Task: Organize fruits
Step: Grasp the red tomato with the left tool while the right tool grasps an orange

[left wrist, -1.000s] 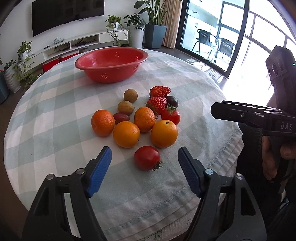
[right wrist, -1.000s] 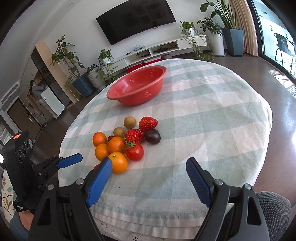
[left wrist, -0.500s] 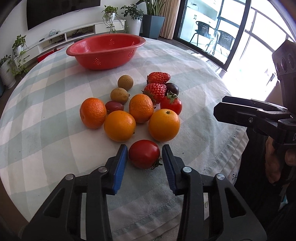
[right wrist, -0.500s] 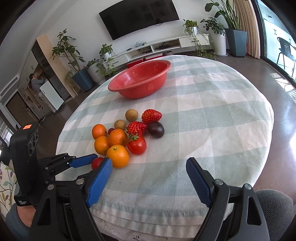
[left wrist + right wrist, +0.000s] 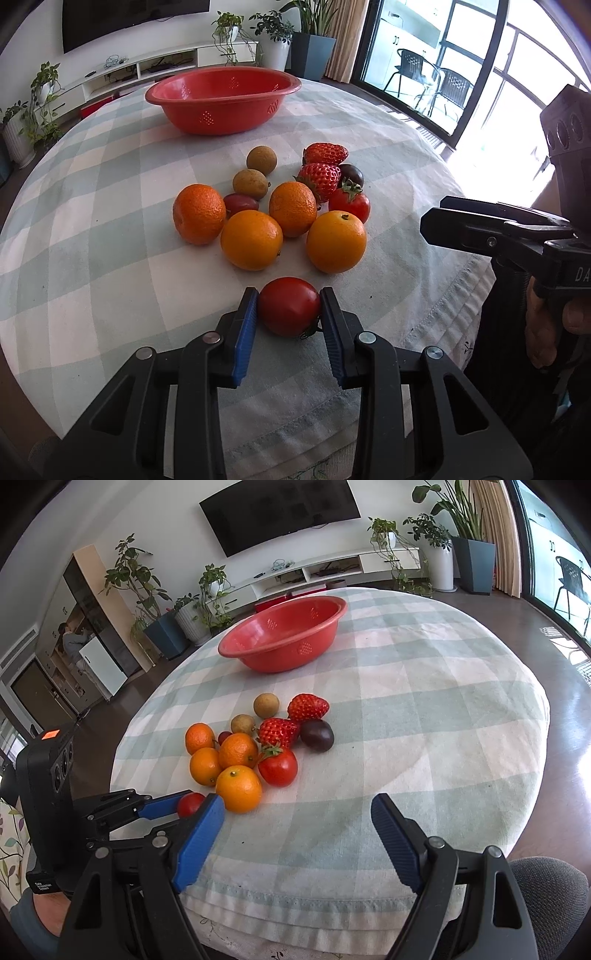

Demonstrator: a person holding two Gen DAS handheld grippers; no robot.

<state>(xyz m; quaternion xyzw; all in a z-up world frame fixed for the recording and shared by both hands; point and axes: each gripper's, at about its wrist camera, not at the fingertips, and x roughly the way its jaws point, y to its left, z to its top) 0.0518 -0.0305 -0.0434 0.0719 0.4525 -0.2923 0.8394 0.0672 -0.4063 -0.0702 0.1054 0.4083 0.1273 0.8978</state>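
Clamping my left gripper (image 5: 289, 314) on a red tomato (image 5: 289, 311) (nearest the table edge), I am holding my right gripper (image 5: 297, 843) wide open, empty, near the oranges (image 5: 238, 789).

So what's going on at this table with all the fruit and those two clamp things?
A person is sorting fruit with a handheld gripper in each hand. The left gripper is shut on a red tomato at the near edge of the pile, the tomato not yet lifted off the checked tablecloth. The right gripper hangs open over the cloth, holding nothing. The oranges, strawberries and other small fruit lie on the cloth, and the red bowl beyond them looks empty.
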